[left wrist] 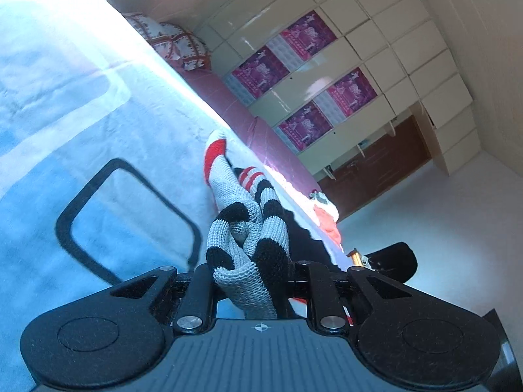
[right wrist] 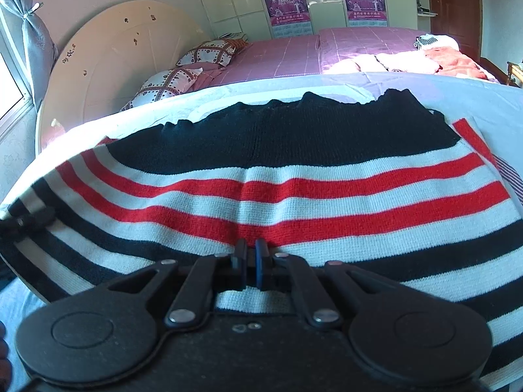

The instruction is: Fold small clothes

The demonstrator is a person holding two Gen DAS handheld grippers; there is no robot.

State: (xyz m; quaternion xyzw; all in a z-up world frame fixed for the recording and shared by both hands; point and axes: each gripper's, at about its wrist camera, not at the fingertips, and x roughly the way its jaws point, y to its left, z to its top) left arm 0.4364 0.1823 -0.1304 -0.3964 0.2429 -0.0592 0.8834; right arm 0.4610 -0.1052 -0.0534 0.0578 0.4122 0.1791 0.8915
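Note:
A small knitted sweater (right wrist: 261, 176) with black, white and red stripes and a black upper part lies spread on a pale blue sheet (right wrist: 474, 98). My right gripper (right wrist: 251, 248) is shut on its near striped edge at the middle. My left gripper (left wrist: 251, 274) is shut on a bunched fold of the same sweater (left wrist: 248, 222), which hangs forward from its jaws with a red-banded cuff (left wrist: 214, 153) at the far end. The left gripper also shows at the left edge of the right wrist view (right wrist: 29, 220), at the sweater's left side.
The pale blue sheet (left wrist: 81, 124) carries a black rounded rectangle outline (left wrist: 98, 202). Behind lie a pink bed (right wrist: 278, 55) with patterned pillows (right wrist: 170, 81), loose pink and orange clothes (right wrist: 451, 60), a cream wardrobe with purple posters (left wrist: 310, 75), and a brown door (right wrist: 454, 3).

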